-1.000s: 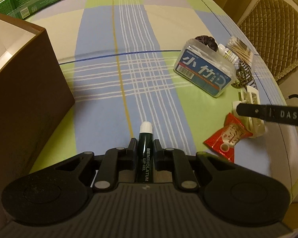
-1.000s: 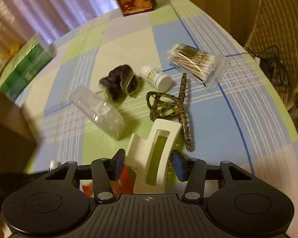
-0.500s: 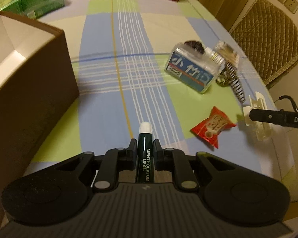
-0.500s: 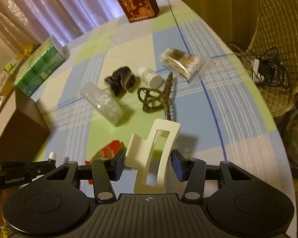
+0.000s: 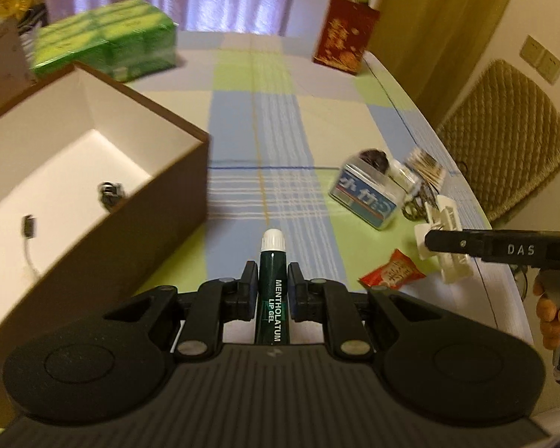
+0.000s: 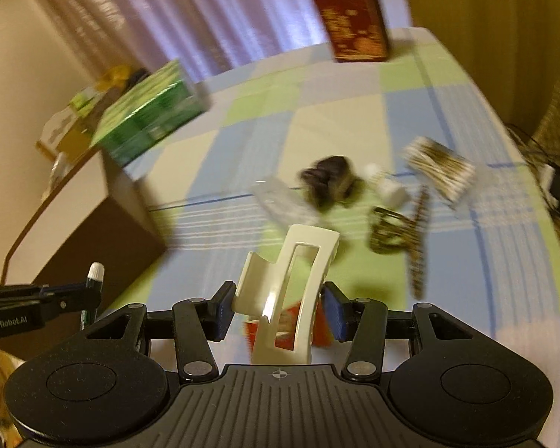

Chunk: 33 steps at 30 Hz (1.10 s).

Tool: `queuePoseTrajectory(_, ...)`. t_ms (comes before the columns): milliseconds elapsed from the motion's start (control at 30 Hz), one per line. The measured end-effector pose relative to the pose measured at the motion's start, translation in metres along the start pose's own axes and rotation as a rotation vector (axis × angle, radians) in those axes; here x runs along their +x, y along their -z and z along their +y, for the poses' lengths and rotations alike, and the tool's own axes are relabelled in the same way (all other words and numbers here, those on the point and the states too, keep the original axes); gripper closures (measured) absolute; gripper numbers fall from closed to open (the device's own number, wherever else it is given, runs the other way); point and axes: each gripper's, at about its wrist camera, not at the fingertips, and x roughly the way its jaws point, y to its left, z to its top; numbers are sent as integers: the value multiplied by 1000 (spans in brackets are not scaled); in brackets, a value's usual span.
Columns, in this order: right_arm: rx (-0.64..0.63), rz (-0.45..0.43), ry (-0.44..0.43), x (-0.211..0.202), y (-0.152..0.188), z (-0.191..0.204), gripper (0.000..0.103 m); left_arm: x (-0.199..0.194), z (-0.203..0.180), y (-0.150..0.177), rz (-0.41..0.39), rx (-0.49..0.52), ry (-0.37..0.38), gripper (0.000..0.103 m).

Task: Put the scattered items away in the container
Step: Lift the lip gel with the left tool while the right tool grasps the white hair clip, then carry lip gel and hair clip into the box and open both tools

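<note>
Checked tablecloth (image 5: 242, 119): brown box (image 5: 138, 231) left, clutter (image 5: 384, 186) right.

The box (image 5: 104, 201) sits left of the left gripper (image 5: 273, 283); ahead to its right lie the snack packet (image 5: 391, 273), floss case (image 5: 366, 198) and cotton swabs (image 5: 427, 166).
</note>
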Motion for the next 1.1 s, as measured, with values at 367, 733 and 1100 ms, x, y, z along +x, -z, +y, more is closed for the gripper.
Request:
queuePoseTrajectory(367, -162, 14, -148, 21, -21, 62, 51, -54, 36, 5, -115, -118, -54, 91)
queuePoseTrajectory(733, -308, -42, -366, 42, -67, 162, 51, -111, 93, -6, -247, -205, -171, 91)
queuePoseTrajectory(1100, -494, 94, -426, 137, -87, 263, 51, -90, 190, -18, -179, -295, -310, 91)
